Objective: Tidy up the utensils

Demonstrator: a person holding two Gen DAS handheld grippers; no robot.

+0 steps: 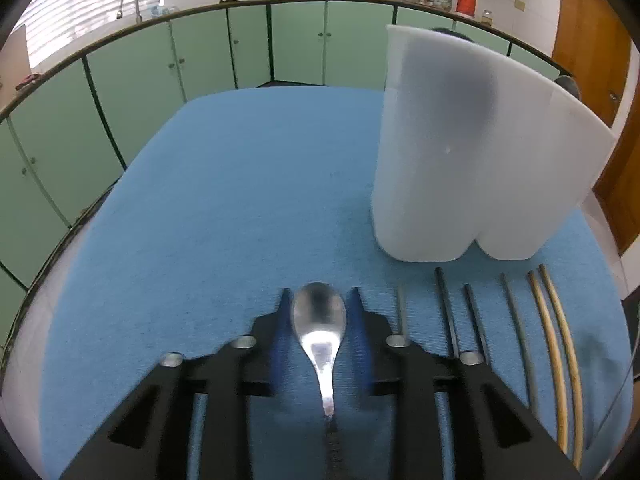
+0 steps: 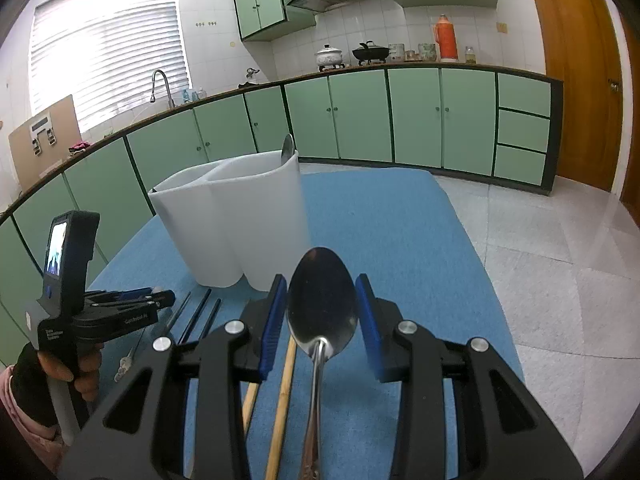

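Note:
A white utensil holder [image 1: 468, 152] with compartments stands on the blue mat [image 1: 248, 184]; it also shows in the right wrist view [image 2: 236, 216], with one spoon [image 2: 287, 148] standing in it. My left gripper [image 1: 320, 300] is open, its jaws on either side of a small steel spoon [image 1: 320, 328] lying on the mat. My right gripper [image 2: 322, 284] is open around a large steel spoon [image 2: 322, 304], which lies between the fingers without touching the blue pads [image 2: 274, 320].
Dark chopsticks [image 1: 448, 312] and bamboo chopsticks [image 1: 556, 340] lie on the mat right of my left gripper; bamboo ones [image 2: 286, 384] also lie under my right gripper. The left gripper's body [image 2: 80, 292] is at the mat's left. The mat's right edge drops to tiled floor [image 2: 540, 264].

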